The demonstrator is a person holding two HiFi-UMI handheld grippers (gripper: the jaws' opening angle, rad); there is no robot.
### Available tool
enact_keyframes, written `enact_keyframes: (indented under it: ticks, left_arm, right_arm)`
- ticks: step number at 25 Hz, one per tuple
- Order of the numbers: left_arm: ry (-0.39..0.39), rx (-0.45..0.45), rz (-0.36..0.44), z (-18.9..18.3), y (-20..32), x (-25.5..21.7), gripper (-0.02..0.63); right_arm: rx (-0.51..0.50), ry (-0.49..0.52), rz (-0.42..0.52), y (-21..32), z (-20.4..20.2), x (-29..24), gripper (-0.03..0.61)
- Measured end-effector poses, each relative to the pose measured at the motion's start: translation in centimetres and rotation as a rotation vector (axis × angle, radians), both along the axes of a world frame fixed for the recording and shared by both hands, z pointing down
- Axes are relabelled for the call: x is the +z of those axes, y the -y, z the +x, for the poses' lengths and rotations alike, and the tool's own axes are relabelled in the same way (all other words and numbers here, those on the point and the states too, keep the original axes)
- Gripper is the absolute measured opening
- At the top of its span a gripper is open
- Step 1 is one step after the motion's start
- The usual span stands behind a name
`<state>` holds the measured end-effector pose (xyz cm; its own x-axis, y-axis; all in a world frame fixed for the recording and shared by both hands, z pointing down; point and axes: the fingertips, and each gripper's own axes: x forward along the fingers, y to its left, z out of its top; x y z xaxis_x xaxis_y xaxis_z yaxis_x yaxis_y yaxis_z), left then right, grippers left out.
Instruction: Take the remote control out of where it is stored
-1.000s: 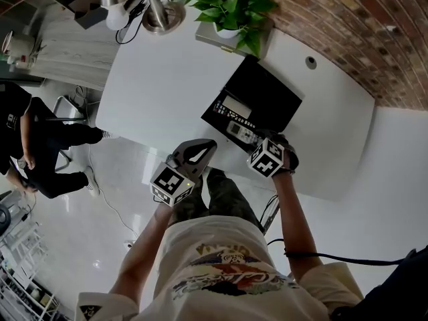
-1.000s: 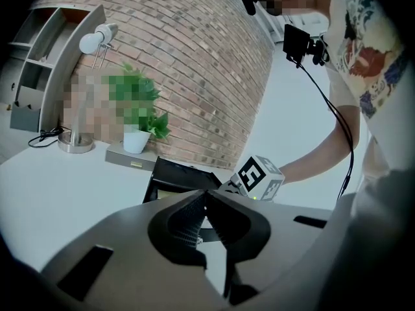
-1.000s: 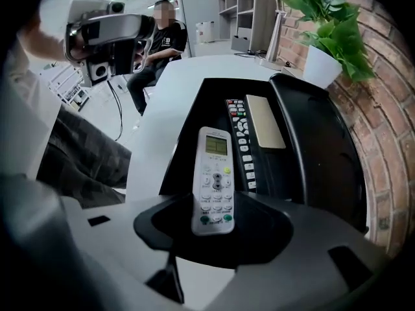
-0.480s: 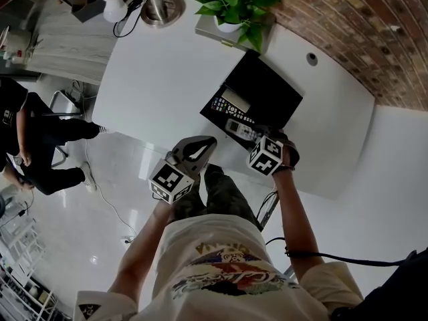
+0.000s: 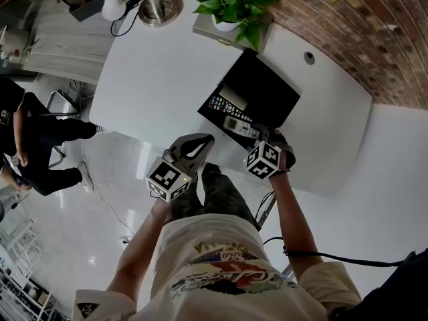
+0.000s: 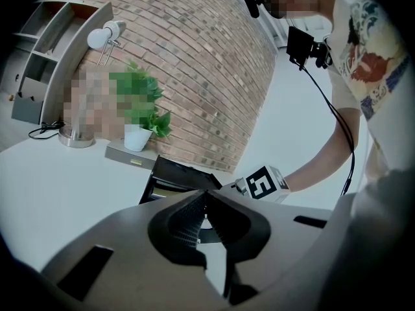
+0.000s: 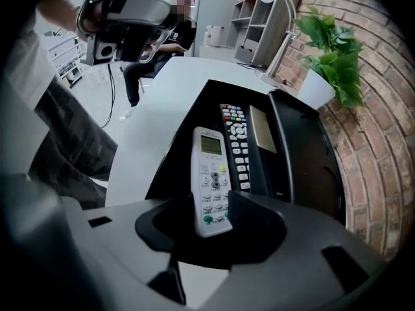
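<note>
Since the earlier frames we see almost nothing change. The white remote control stays at the near edge of the open black box. The right gripper keeps its jaws clamped on the remote's lower end, spread wide to fit its body. A black remote lies deeper in the box, just beside the white one. The left gripper hangs near the box's front left, its jaws pressed together on nothing. The white remote's button print and screen are too small for us to read. The marker cube shows square black-and-white patterns.
</note>
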<state>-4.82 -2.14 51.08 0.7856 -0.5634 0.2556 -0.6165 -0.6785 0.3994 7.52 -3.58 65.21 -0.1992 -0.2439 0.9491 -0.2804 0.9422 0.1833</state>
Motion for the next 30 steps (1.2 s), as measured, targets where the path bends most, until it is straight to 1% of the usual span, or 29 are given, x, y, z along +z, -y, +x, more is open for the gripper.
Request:
enact_keyframes:
  ticks: [1, 4, 5, 8, 12, 15, 19, 30]
  left_arm:
    - [-0.002, 0.003, 0.002, 0.1, 0.0, -0.1, -0.003]
    - [-0.002, 0.008, 0.004, 0.1, -0.1, -0.3, -0.003]
    - [-0.003, 0.008, 0.004, 0.0, -0.2, -0.4, -0.003]
    - [0.000, 0.007, 0.002, -0.1, -0.3, -0.3, -0.003]
    - [-0.001, 0.008, 0.007, 0.0, -0.3, -0.4, -0.003]
    - [-0.002, 0.008, 0.012, 0.1, -0.3, -0.6, -0.003]
    - [0.000, 0.016, 0.017, 0.4, -0.3, -0.9, -0.003]
    - [-0.001, 0.055, 0.068, 1.1, 0.1, -2.6, -0.003]
  right_arm:
    - [0.019, 0.017, -0.004, 0.1, 0.0, -0.2, 0.170]
    - [0.077, 0.081, -0.043, 0.3, -0.4, -1.0, 0.153]
    - [0.096, 0.105, -0.051, 0.2, -0.6, -1.4, 0.115]
    - [0.140, 0.156, -0.068, 0.1, -1.1, -2.1, 0.087]
    - [0.202, 0.228, -0.086, 0.0, -1.6, -3.0, 0.086]
    - [0.255, 0.280, -0.079, 0.4, -1.8, -3.7, 0.086]
    - [0.284, 0.320, -0.070, 0.6, -1.8, -4.6, 0.084]
    - [0.315, 0.352, 0.003, 0.7, -2.2, -7.7, 0.084]
